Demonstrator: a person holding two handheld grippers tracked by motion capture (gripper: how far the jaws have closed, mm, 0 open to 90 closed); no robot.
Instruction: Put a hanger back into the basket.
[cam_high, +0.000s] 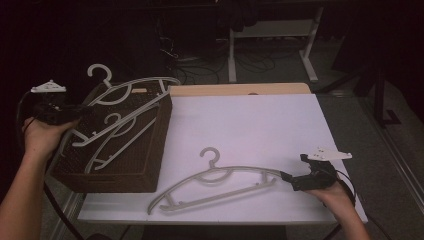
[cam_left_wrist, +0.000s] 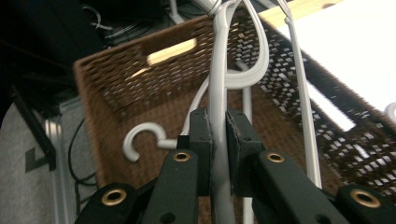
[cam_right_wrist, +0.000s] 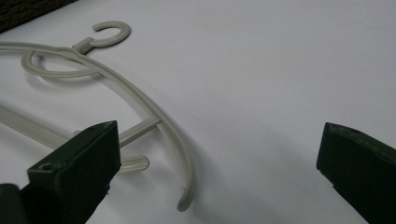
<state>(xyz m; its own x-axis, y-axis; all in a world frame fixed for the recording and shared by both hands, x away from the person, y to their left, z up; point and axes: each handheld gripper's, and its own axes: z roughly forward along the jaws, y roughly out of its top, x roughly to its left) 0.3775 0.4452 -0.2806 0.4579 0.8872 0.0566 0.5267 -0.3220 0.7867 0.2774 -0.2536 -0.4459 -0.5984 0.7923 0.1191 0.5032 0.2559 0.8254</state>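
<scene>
My left gripper (cam_left_wrist: 218, 140) is clamped on a pale plastic hanger (cam_left_wrist: 219, 84), its jaws pinching the thin arm between them. Beyond the jaws the hanger runs straight ahead over the brown woven basket (cam_left_wrist: 116, 84), so its long axis lies along the gripper's own line; I judge it is held by one end to lift out or lay in lengthwise. Another hanger's hook (cam_left_wrist: 140, 140) curls just left of the jaws, inside the basket. My right gripper (cam_right_wrist: 219, 182) has its jaws wide apart, holding nothing. A second hanger (cam_right_wrist: 140, 107) lies flat on the white table (cam_right_wrist: 280, 70) between and ahead of those jaws, tip toward me, hook far left.
</scene>
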